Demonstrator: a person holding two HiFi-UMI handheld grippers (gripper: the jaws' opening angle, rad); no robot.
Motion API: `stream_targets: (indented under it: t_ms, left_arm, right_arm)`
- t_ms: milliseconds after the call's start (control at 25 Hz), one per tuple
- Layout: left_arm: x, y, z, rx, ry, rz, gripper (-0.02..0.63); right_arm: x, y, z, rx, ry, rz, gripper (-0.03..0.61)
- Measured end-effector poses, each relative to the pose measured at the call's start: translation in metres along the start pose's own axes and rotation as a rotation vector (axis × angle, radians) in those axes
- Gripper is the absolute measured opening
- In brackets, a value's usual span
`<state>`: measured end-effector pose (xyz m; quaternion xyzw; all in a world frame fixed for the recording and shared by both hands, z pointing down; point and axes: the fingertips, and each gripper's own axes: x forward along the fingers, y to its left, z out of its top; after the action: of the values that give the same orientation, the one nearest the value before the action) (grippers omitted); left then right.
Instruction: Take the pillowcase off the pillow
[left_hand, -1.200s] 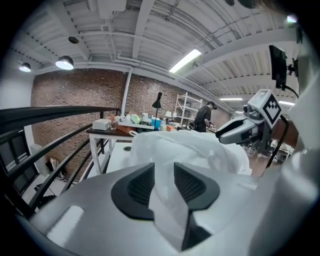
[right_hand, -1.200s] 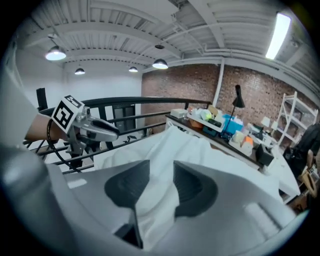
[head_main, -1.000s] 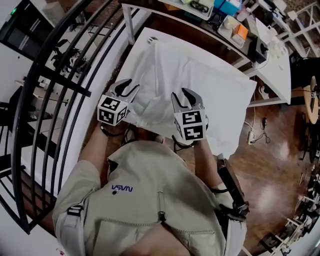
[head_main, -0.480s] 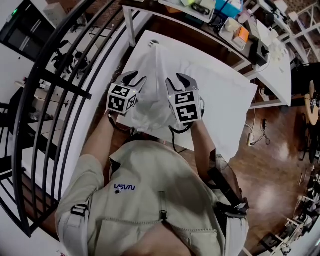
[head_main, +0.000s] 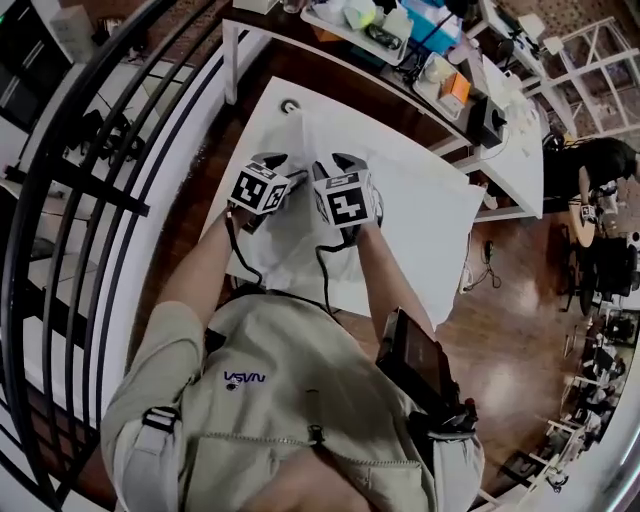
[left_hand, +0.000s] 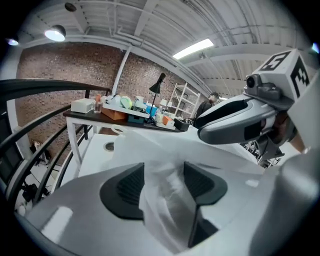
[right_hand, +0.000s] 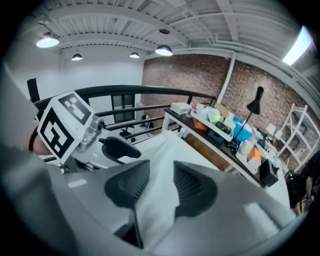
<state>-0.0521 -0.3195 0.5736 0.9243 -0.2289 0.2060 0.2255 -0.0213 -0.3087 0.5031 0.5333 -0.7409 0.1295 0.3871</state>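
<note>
The white pillowcase (head_main: 300, 245) lies bunched over the white pillow on the white table (head_main: 440, 250) and rises to a peak between the two grippers. My left gripper (head_main: 278, 165) stands just left of my right gripper (head_main: 335, 163), both pointing away from me. In the left gripper view the jaws have just been opening; a loose fold of the pillowcase (left_hand: 167, 200) hangs between the pads of the left gripper (left_hand: 164, 182) without being squeezed. The right gripper (right_hand: 161, 187) is shut on a strip of pillowcase (right_hand: 155, 210). Where the pillow ends under the cloth is not visible.
A black metal railing (head_main: 100, 190) runs along the table's left side. Behind the table stands a desk (head_main: 400, 25) crowded with boxes and bottles, with a black lamp (right_hand: 257, 95) on it. A round grommet (head_main: 290, 105) sits near the table's far left corner. Wooden floor lies to the right.
Both grippers have moved away from me across the table and closer together, gathering the pillowcase into a raised bunch between them.
</note>
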Motion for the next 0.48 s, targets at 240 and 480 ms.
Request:
stream_targets:
  t_ms: [240,480]
  left_arm:
    - [0.011,-0.015,-0.010,0.020,0.048,-0.043,0.104]
    - [0.000,-0.023,-0.010,0.156,0.044,0.025,0.017]
  right_arm:
    - [0.031,0.004,-0.014,-0.051,0.107,0.049,0.147]
    - [0.026,-0.014,-0.018,-0.058,0.099,-0.007,0.006]
